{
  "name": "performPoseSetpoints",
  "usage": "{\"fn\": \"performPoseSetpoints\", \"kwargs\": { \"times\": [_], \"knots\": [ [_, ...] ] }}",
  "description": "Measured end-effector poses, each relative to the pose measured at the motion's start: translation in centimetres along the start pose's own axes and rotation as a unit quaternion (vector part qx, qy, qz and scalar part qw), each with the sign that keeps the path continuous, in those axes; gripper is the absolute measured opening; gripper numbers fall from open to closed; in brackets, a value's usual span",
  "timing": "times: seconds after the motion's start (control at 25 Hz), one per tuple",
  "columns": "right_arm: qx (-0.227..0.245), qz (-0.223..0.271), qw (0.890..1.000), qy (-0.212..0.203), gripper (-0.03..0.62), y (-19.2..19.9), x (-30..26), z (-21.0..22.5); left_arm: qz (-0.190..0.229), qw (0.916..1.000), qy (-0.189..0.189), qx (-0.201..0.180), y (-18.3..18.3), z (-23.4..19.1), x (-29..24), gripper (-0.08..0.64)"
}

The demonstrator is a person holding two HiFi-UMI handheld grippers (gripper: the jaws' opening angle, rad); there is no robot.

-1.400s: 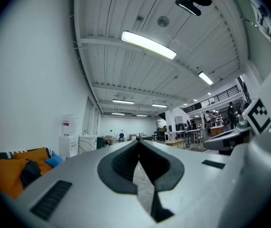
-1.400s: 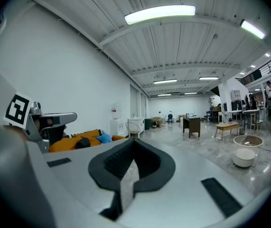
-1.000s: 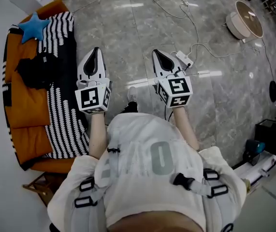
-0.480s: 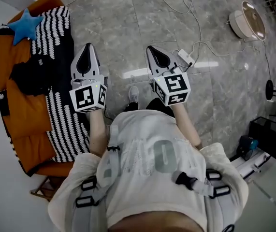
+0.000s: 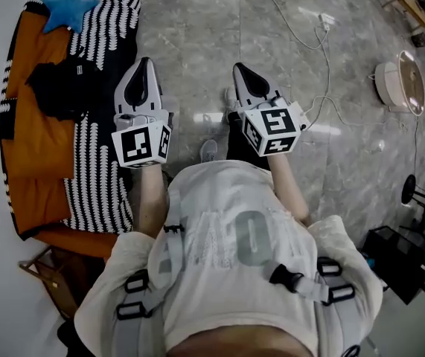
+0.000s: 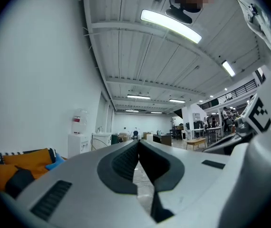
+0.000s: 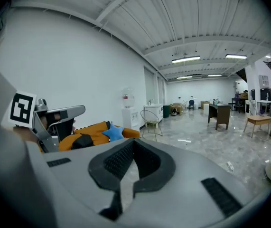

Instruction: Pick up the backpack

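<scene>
The black backpack (image 5: 63, 88) lies on an orange sofa (image 5: 37, 151), partly on a black-and-white striped blanket (image 5: 100, 162). In the right gripper view the backpack (image 7: 81, 140) shows as a dark lump on the sofa's seat, beside a blue star cushion (image 7: 113, 132). My left gripper (image 5: 146, 62) is shut and empty, held over the blanket's right edge, a short way right of the backpack. My right gripper (image 5: 239, 68) is shut and empty over the grey floor, further right. Seen from their own cameras, the left gripper (image 6: 138, 144) and the right gripper (image 7: 133, 144) both have their jaws pressed together.
A blue star cushion (image 5: 69, 7) sits at the sofa's far end. White cables and a power strip (image 5: 324, 21) lie on the marble floor, with a round white device (image 5: 398, 86) at the right. A wooden frame (image 5: 48, 281) stands at the sofa's near end, a black box (image 5: 398, 262) at lower right.
The person has moved across the floor. In the head view the sofa and backpack have slid upward and the round white device has shifted down. Both grippers stay shut and empty.
</scene>
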State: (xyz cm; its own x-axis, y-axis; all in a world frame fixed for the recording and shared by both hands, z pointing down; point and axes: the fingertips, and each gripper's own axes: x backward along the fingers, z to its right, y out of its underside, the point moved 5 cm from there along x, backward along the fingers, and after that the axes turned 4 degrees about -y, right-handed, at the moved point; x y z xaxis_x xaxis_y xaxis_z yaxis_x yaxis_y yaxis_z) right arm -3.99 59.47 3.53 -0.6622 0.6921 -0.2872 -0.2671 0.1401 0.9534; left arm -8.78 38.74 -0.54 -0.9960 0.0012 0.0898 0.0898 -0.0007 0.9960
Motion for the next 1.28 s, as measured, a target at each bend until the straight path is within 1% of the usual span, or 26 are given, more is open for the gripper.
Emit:
{"fn": "performPoseSetpoints", "kwargs": {
  "times": [0.2,0.32,0.44,0.56,0.64,0.72,0.76,0.88,0.92,1.0,1.04,1.12,1.2,1.28],
  "knots": [
    [0.002,0.006,0.998,-0.059,0.006,-1.5,-5.8,1.7,-0.019,0.9984,-0.046,-0.026,1.0,-0.9,-1.3,0.020],
    [0.013,0.004,0.994,-0.108,0.006,-3.0,-10.2,2.2,-0.027,0.9943,-0.094,-0.042,1.1,-2.7,-2.7,0.020],
    [0.042,0.005,0.987,-0.155,0.006,-5.1,-14.6,2.9,-0.025,0.9861,-0.156,-0.051,0.6,-4.8,-4.5,0.020],
    [0.067,0.006,0.978,-0.198,0.006,-7.0,-19.0,3.7,-0.024,0.9752,-0.214,-0.052,0.5,-6.9,-6.4,0.020],
    [0.085,0.005,0.970,-0.230,0.006,-8.1,-21.9,4.0,-0.028,0.9666,-0.249,-0.054,0.6,-8.0,-7.7,0.020],
    [0.106,0.006,0.958,-0.268,0.006,-9.4,-25.1,3.9,-0.028,0.9545,-0.291,-0.058,0.4,-9.0,-8.6,0.020],
    [0.116,0.006,0.950,-0.290,0.006,-10.0,-26.7,3.5,-0.027,0.9469,-0.315,-0.059,0.3,-9.6,-8.8,0.020],
    [0.137,0.005,0.924,-0.356,0.006,-11.1,-30.8,2.0,-0.031,0.9207,-0.383,-0.065,0.0,-10.9,-9.0,0.020],
    [0.143,0.005,0.916,-0.376,0.006,-11.3,-31.7,1.4,-0.037,0.9124,-0.401,-0.071,-0.1,-11.1,-8.9,0.020],
    [0.156,0.008,0.898,-0.411,0.006,-11.6,-33.3,-0.1,-0.047,0.8984,-0.429,-0.083,-0.1,-11.3,-8.6,0.020],
    [0.161,0.011,0.890,-0.427,0.007,-11.7,-34.0,-1.1,-0.048,0.8924,-0.441,-0.082,-0.1,-11.4,-8.1,0.020],
    [0.168,0.013,0.875,-0.454,0.006,-11.7,-34.8,-3.0,-0.045,0.8794,-0.470,-0.064,0.4,-11.9,-6.8,0.020],
    [0.174,0.010,0.857,-0.484,0.007,-11.4,-35.1,-5.0,-0.046,0.8618,-0.503,-0.048,0.6,-12.4,-5.3,0.020],
    [0.183,0.008,0.838,-0.515,0.007,-11.3,-35.5,-7.1,-0.048,0.8436,-0.533,-0.050,0.4,-13.2,-4.1,0.020]
  ]
}}
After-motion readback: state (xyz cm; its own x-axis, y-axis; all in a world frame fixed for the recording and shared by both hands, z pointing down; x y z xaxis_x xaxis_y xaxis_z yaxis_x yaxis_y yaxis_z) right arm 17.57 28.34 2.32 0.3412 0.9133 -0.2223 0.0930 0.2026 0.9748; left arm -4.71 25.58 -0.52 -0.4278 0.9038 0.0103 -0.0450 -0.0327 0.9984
